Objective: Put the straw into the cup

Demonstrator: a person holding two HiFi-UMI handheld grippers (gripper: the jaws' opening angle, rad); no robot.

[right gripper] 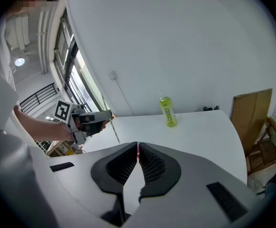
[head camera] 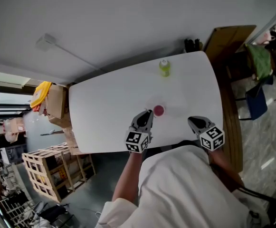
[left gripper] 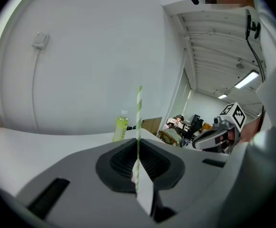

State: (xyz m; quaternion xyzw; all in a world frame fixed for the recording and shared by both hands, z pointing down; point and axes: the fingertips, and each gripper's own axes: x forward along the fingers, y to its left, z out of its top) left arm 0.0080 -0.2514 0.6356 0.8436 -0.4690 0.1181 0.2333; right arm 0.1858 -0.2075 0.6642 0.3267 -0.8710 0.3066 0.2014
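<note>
1. Head view: a glossy white counter (head camera: 104,113) with rounded corners carried a small round pink cup (head camera: 159,110) near its front edge. A slim yellow-green plastic bottle (head camera: 164,68) stood well behind it. The left hand-held gripper (head camera: 147,114) had its tip just beside the cup, and the right hand-held gripper (head camera: 191,120) was off to the side.
2. Left gripper view: the ribbed black pads of the left hand-held gripper (left gripper: 138,164) were clamped on a thin straw (left gripper: 138,118) with green and white stripes. The straw stood upright, outside the cup.
3. Right gripper view: the right hand-held gripper (right gripper: 138,151) had its textured jaws pressed together, leaving only a hairline slit and holding nothing. The straw (right gripper: 110,122) showed as a fine slanted line.
</note>
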